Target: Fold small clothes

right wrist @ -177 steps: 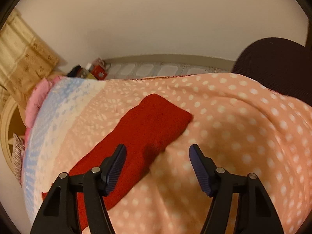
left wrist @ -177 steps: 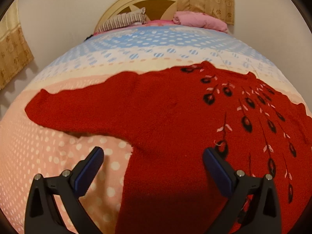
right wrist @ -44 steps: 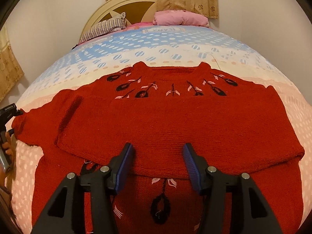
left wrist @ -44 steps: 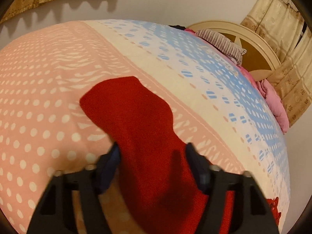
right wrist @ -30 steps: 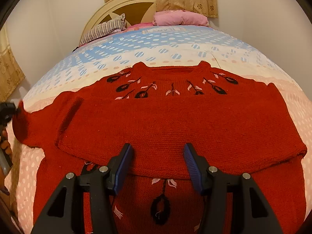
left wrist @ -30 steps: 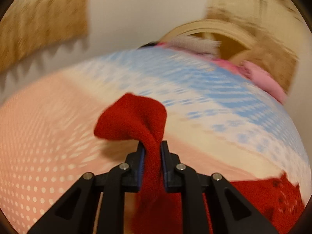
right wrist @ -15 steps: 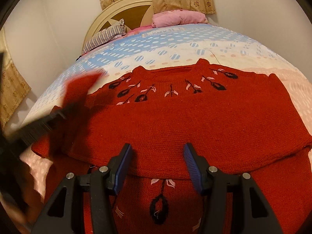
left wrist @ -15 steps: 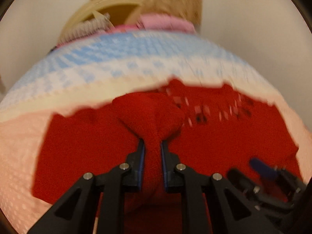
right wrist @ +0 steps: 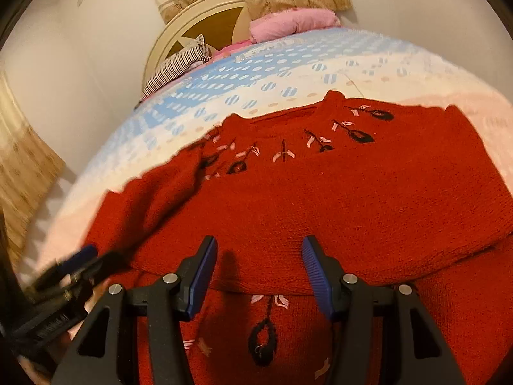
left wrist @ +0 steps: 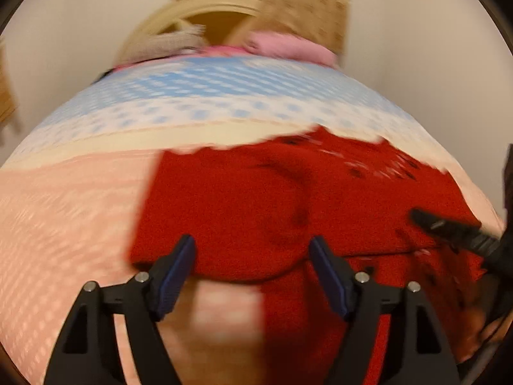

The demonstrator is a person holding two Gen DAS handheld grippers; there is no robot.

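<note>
The red sweater (right wrist: 336, 199) is spread on the bed (right wrist: 288, 73), both sleeves laid across the chest. Left gripper (left wrist: 253, 272) jaws are opening, nothing gripped; right gripper (right wrist: 259, 276) jaws are parted and empty above the fold. Sleeve step is judged done; next, the hem is to be grasped and folded upward.

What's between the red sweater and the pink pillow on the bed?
Only bare bedspread, cream then blue spotted bands, lies between the red sweater and the pink pillow. The right wrist view shows it clearly.
</note>
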